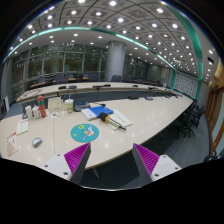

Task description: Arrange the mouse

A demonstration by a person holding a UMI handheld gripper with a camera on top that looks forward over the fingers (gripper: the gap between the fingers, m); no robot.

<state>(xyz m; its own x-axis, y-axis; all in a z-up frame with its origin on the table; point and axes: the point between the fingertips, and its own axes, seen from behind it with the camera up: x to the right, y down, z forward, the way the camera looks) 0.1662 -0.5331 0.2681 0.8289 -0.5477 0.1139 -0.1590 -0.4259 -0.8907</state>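
a long pale table (150, 120) stretches beyond the fingers; a round blue mat (85, 131) lies just ahead, books (103, 114) beyond it, bottles (35, 111) further off.

Tongs (111, 158) spread wide open, nothing between; both fingers level, pointing forward, magenta pads (77, 155) facing inward, held raised.
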